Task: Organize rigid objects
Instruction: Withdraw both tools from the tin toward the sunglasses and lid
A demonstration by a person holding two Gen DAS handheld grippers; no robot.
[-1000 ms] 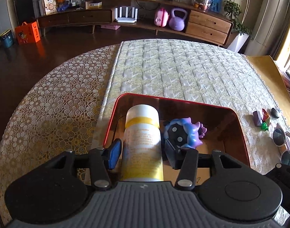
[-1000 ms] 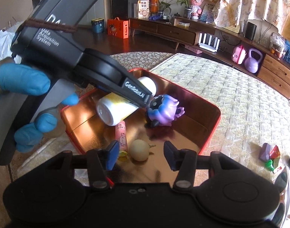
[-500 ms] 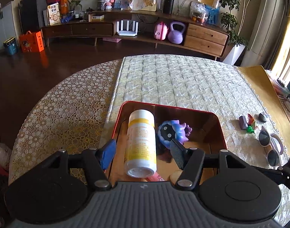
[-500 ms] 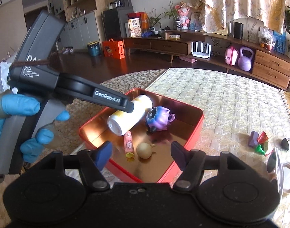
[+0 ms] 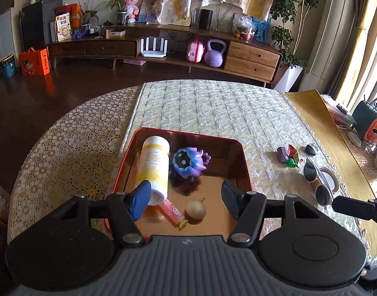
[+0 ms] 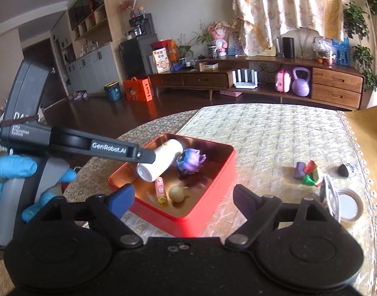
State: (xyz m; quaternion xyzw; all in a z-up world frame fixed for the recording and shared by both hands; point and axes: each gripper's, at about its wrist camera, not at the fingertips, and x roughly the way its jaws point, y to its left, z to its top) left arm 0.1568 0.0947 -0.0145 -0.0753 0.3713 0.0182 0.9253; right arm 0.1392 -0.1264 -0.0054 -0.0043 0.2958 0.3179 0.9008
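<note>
The red tin [image 5: 240,159] holds four things: one bottle [image 5: 154,166], one purple toy [image 5: 189,161], one pink tube [image 5: 172,212], one ball [image 5: 196,209]. Left tongs [image 5: 184,201] gape empty; right tongs [image 6: 181,198], also empty, are opening.

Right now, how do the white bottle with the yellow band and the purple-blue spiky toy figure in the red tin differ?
The white bottle with the yellow band lies on its side; the purple-blue spiky toy figure sits upright on its base. The bottle is a long, smooth cylinder, the figure squat, rounded and spiky. The bottle runs along the left wall of the red tin, the figure sits beside it, nearer the middle. Both rest inside the tin, ungripped.
</note>
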